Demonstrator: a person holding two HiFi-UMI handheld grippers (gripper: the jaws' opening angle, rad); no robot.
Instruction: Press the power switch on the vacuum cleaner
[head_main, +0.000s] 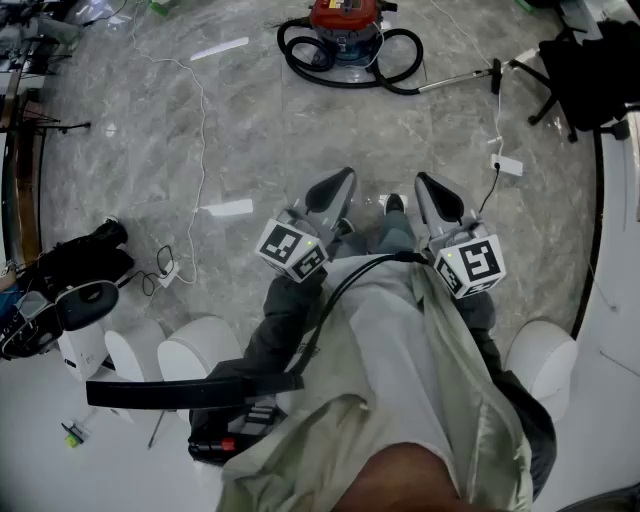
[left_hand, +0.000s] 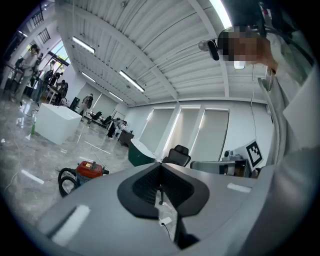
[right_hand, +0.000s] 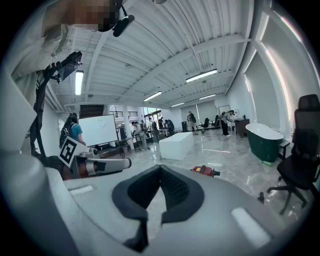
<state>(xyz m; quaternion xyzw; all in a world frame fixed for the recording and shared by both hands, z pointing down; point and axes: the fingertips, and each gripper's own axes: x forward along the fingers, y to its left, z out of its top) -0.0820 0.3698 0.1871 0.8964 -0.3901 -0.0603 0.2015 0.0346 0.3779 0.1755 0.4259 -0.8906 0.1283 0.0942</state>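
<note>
Marble floor separates both grippers from the vacuum cleaner, which stands well apart, straight ahead of the person. The left gripper and right gripper have their jaws closed tip to tip, holding nothing. The left gripper is judged marginally nearer.

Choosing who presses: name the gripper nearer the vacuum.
Left. The left gripper is far from the vacuum but straight in line; the right gripper is offset to the right.
</note>
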